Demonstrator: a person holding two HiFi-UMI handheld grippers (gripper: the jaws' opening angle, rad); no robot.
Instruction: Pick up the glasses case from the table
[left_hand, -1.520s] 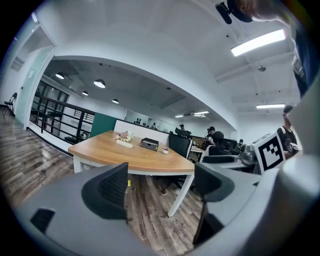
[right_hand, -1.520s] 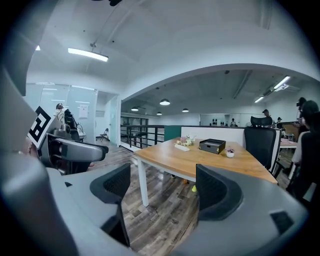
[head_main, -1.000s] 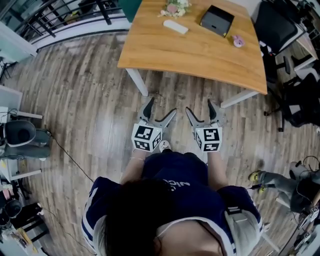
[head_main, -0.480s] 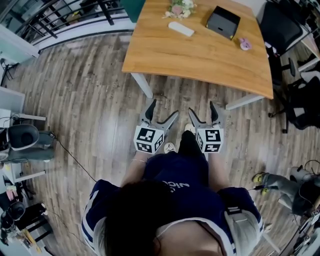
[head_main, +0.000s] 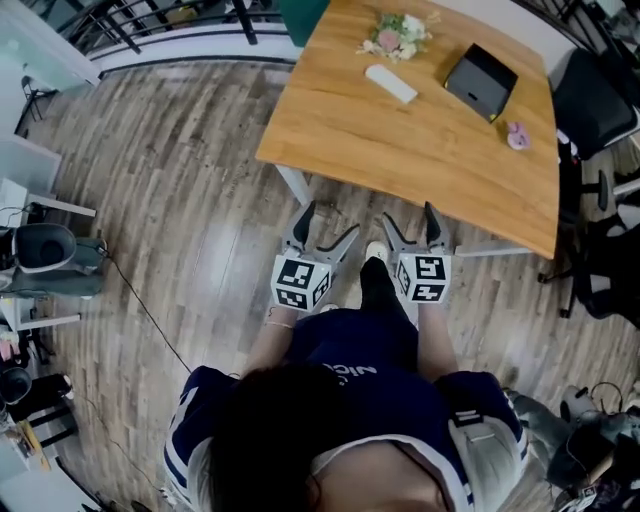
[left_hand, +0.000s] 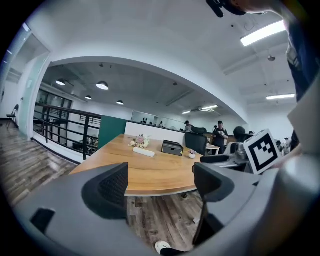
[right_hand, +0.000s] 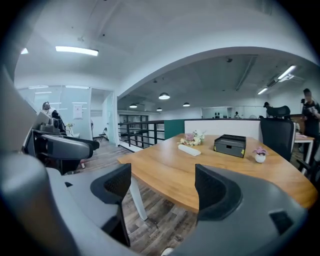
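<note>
Standing just short of a wooden surface (head_main: 400, 150), a person holds the left claw (head_main: 328, 222) and the right claw (head_main: 408, 215) side by side, both pointing forward. Each claw is released, its jaws spread wide. Only the floor and the surface's near edge show between them.

The glasses case (head_main: 391, 83) (a pale, closed oblong) lies well ahead of both claws, toward the far side of the surface. A small bunch of flowers (head_main: 397, 33) sits just beyond it. A black box (head_main: 481, 82) stands to its right, ahead of the right claw, and a tiny pink pot (head_main: 517, 135) sits farther right again.

The task looks barely begun, with nothing touched yet. What remains is to close the gap, reach across, clench a claw on the case and lift it.

Compared with a second ago, the surface's near edge has drawn closer to the claw tips. A dark trouser leg (head_main: 380, 290) now shows between the claws, which suggests a step forward. The jaw spread looks unchanged.
</note>
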